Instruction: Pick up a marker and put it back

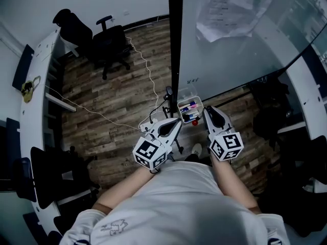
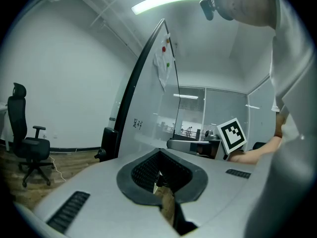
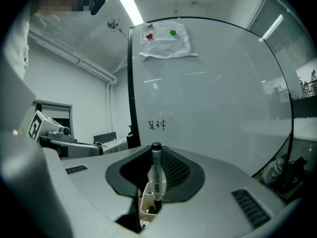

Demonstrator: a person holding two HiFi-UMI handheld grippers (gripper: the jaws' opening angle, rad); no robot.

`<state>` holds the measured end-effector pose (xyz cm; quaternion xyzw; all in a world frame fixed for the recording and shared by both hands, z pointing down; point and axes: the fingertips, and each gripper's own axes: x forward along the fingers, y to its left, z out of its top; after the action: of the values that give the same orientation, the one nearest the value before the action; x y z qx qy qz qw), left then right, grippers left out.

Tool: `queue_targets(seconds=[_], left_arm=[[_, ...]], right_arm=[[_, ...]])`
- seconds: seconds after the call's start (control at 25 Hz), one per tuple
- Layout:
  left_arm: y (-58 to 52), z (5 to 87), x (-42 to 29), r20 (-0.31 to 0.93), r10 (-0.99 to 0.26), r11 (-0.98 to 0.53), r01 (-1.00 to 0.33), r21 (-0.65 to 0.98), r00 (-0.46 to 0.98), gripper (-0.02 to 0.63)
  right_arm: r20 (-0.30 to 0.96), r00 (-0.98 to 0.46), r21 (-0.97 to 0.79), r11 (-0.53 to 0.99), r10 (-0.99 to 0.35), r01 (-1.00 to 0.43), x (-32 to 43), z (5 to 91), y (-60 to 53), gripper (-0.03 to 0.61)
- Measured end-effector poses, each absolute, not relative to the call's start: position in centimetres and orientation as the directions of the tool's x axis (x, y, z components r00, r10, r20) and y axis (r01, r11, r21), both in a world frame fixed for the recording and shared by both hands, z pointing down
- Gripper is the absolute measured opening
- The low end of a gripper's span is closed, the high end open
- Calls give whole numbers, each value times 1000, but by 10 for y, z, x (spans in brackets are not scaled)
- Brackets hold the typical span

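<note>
One marker [image 3: 155,175] sits between the right gripper [image 3: 153,182] fingers, upright, black cap on top. Its lower end is down in the white marker holder [image 3: 145,202]. Fingers are closed narrow on the marker body.

Head view: right gripper [image 1: 209,114] points its tip at the holder [image 1: 180,105], just beside its right edge. The holder has other markers in it [image 1: 188,106], blue and red parts showing. It sits at the foot of the whiteboard [image 1: 230,40], next to the board's black frame post [image 1: 175,34].

Left gripper [image 1: 176,124] is just left of the holder, tip aimed toward it, not touching as far as I can tell. In the left gripper view the fingers [image 2: 148,172] are drawn together to a thin slit with nothing between them, only wood floor visible through the slit. The right gripper's marker cube [image 2: 232,134] shows at that view's right.

The board has small handwriting [image 3: 156,125] near its left edge. Papers [image 3: 166,41] are pinned high up with a red magnet [image 3: 149,35] and a green magnet [image 3: 172,32].

Further out:
- Wood plank floor [image 1: 117,96] with a thin cable [image 1: 148,80] running across it.
- Black office chair [image 1: 110,42] well apart from the board, at the far left.
- The person's forearms and light shirt [image 1: 173,203] fill the bottom of the head view.
</note>
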<state>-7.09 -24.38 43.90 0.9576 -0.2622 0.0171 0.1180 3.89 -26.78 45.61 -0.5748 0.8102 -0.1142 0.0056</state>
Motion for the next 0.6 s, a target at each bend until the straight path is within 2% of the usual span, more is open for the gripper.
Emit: queue_targets(seconds=[0.6], left_arm=[[-291, 485, -50, 228, -534, -768, -580, 272, 814, 5]], right_arm=[[184, -417, -296, 355, -890, -887, 53, 525, -325, 67]])
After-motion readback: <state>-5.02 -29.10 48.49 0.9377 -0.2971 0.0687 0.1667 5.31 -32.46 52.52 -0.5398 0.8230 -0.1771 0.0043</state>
